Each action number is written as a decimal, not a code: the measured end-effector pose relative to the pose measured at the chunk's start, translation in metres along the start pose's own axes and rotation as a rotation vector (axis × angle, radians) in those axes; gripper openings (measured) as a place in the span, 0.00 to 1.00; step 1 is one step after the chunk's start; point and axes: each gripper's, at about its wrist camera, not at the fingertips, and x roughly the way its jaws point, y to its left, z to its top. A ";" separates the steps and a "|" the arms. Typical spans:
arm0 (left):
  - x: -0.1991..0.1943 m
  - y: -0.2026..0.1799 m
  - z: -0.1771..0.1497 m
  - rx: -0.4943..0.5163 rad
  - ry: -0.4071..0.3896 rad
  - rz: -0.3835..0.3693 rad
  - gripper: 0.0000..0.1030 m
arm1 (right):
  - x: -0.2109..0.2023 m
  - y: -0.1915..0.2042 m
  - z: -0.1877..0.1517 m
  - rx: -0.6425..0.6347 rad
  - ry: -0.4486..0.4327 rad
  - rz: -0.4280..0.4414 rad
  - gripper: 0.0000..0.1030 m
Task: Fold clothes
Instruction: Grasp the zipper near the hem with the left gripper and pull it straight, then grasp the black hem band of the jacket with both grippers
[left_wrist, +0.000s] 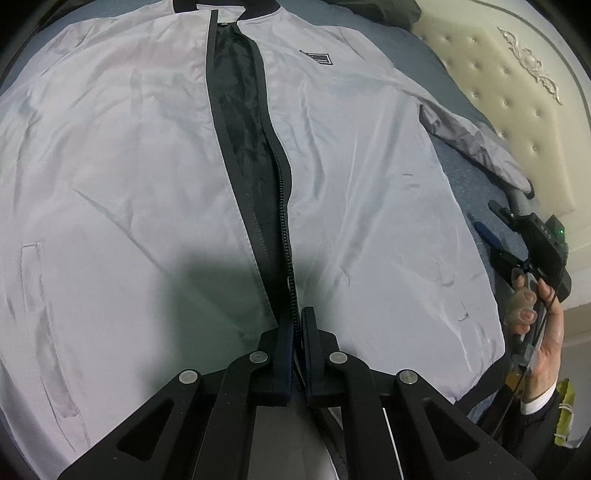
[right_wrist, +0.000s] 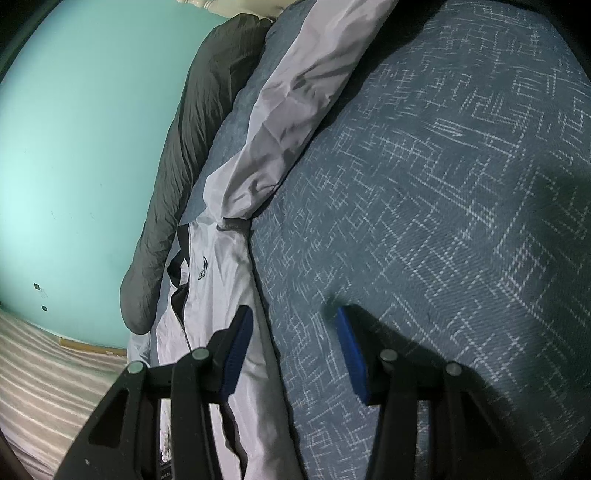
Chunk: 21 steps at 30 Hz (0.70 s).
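Jacket zipper seemingly pinched, left gripper.

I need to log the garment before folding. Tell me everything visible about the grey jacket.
The grey jacket is thin and shiny, lying front-up and spread flat on the blue bedspread. It has a dark collar, black lining, a small chest patch and a mostly open front zipper. One sleeve stretches toward the headboard. The left hand-held gripper is shut on the zipper edge near the hem.

A pale grey jacket lies flat, front up, unzipped, showing black lining.
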 end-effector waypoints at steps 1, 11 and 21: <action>0.000 0.001 0.000 -0.001 0.000 0.003 0.04 | 0.000 0.000 0.000 -0.001 0.001 0.000 0.46; -0.001 0.013 0.002 -0.010 0.001 0.022 0.03 | 0.005 0.005 -0.003 -0.024 0.023 0.000 0.46; -0.014 0.007 0.000 -0.047 -0.015 -0.028 0.06 | 0.009 0.017 -0.010 -0.050 0.076 -0.018 0.46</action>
